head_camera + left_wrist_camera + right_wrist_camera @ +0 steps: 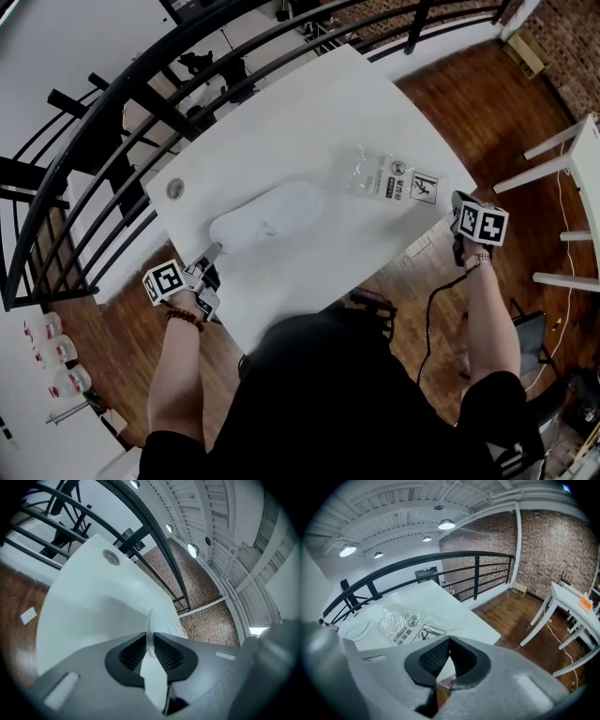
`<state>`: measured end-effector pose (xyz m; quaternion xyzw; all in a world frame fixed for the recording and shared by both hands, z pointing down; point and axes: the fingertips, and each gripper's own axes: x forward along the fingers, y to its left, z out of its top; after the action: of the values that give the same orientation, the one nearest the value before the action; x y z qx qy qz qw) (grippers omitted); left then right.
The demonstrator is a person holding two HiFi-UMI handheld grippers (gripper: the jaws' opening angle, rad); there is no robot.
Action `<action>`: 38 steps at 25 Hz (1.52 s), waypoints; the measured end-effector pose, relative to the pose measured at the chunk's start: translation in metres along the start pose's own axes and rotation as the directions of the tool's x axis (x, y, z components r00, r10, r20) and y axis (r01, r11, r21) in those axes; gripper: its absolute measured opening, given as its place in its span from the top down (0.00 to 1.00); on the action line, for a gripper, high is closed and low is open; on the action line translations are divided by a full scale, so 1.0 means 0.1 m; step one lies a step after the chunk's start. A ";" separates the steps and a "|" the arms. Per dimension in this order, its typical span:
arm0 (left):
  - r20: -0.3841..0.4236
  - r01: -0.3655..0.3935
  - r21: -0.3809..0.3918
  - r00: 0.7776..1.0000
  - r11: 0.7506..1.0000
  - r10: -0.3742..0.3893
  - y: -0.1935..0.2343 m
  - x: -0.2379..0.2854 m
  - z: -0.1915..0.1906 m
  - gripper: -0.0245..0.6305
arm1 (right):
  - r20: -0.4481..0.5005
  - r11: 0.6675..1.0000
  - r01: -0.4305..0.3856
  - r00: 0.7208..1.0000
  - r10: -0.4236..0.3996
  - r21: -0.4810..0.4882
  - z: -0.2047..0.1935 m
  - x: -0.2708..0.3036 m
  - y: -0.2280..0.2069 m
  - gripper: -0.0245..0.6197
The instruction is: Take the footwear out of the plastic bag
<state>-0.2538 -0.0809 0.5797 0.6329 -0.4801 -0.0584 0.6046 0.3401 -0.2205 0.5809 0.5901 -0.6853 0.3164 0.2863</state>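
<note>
Gripping a thin white edge of the white slipper point(272, 214), the left gripper point(211, 251) has its jaws pressed onto that edge; the left gripper view shows the left gripper point(151, 637) with the slipper's edge point(151, 626) standing as a narrow upright strip between the ribbed pads. The rest of the slipper extends straight ahead of these jaws and lies on the white table point(309, 103), fully outside the plastic bag point(389, 178).

The bag, clear with black print and a warning panel, lies flat and crumpled on the table beyond the slipper's far end, apart from it and well ahead of the left jaws. A round grommet point(175, 188) sits in the tabletop to the left of the left jaws, near the table edge.

The right gripper point(461, 208) is held off the table's right edge, over the wooden floor point(469, 103). In the right gripper view the right gripper point(449, 641) has its jaws closed together with nothing between them. From these jaws the bag point(410, 623) lies ahead and slightly left, not in contact; the slipper point(358, 631) appears further left, past the bag. A black railing point(440, 557) runs behind the table.
</note>
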 end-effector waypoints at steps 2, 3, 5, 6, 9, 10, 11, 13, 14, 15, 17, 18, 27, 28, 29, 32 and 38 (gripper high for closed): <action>0.012 -0.002 -0.010 1.000 1.000 0.002 0.01 0.01 0.01 0.86 | 0.007 0.999 -0.017 1.000 0.016 0.041 0.00 0.03 0.05 0.97; 0.015 -0.001 -0.012 1.000 1.000 0.002 0.01 0.02 0.01 0.86 | 0.009 0.998 -0.025 1.000 0.025 0.057 0.00 0.04 0.09 0.97; 0.010 0.011 -0.005 1.000 1.000 -0.011 -0.03 0.03 0.02 0.85 | 0.019 0.996 -0.040 0.999 0.039 0.083 0.03 0.05 0.19 0.97; 0.005 0.015 -0.001 1.000 1.000 -0.015 -0.05 0.04 0.02 0.85 | 0.027 0.994 -0.048 0.999 0.045 0.095 0.05 0.05 0.23 0.97; -0.001 -0.008 -0.002 1.000 1.000 0.008 -0.04 0.04 -0.04 0.85 | 0.051 0.990 -0.072 0.996 0.066 0.120 0.07 0.05 0.33 0.97; -0.006 -0.014 0.007 1.000 1.000 0.014 -0.03 0.05 -0.08 0.85 | 0.058 0.989 -0.082 0.995 0.076 0.119 0.06 0.04 0.35 0.97; -0.016 -0.021 0.025 1.000 0.999 0.021 -0.04 0.06 -0.13 0.84 | 0.064 0.989 -0.094 0.994 0.087 0.113 0.05 0.04 0.36 0.97; -0.054 -0.038 0.084 0.998 0.996 0.042 -0.06 0.10 -0.26 0.83 | 0.074 0.988 -0.120 0.991 0.113 0.095 0.04 0.04 0.38 0.95; -0.075 -0.049 0.119 0.995 0.992 0.058 -0.08 0.12 -0.31 0.80 | 0.077 0.988 -0.129 0.989 0.123 0.085 0.05 0.05 0.39 0.91; -0.092 -0.062 0.151 0.993 0.987 0.077 -0.08 0.13 -0.35 0.74 | 0.078 0.988 -0.134 0.989 0.128 0.075 0.05 0.05 0.40 0.86; -0.105 -0.098 0.200 0.987 0.975 0.121 -0.08 0.13 -0.40 0.64 | 0.077 0.990 -0.131 0.989 0.127 0.050 0.06 0.05 0.40 0.83; -0.105 -0.122 0.222 0.983 0.967 0.148 -0.07 0.11 -0.42 0.63 | 0.076 0.992 -0.123 0.990 0.121 0.032 0.07 0.04 0.39 0.82; -0.039 -0.270 0.339 0.953 0.901 0.300 0.02 -0.20 -0.34 0.66 | 0.191 0.966 0.033 0.981 0.017 -0.256 0.36 -0.23 0.55 0.80; -0.030 -0.273 0.353 0.953 0.895 0.303 0.01 -0.22 -0.33 0.67 | 0.204 0.959 0.039 0.979 0.020 -0.280 0.38 -0.27 0.62 0.80; -0.022 -0.273 0.367 0.953 0.889 0.302 -0.01 -0.24 -0.32 0.69 | 0.215 0.953 0.041 0.976 0.026 -0.302 0.39 -0.30 0.69 0.80; -0.006 -0.262 0.415 0.957 0.871 0.290 -0.10 -0.26 -0.32 0.74 | 0.229 0.932 0.030 0.972 0.057 -0.360 0.38 -0.43 0.93 0.81; 0.021 -0.209 0.553 0.971 0.807 0.237 -0.34 -0.34 -0.39 0.86 | 0.224 0.893 -0.020 0.965 0.135 -0.450 0.14 -0.77 1.55 0.97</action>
<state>-0.2286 -0.0369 0.5447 0.7205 -0.5323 0.1692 0.4110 0.1969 -0.1670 0.4982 0.5163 -0.7930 0.0865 0.3117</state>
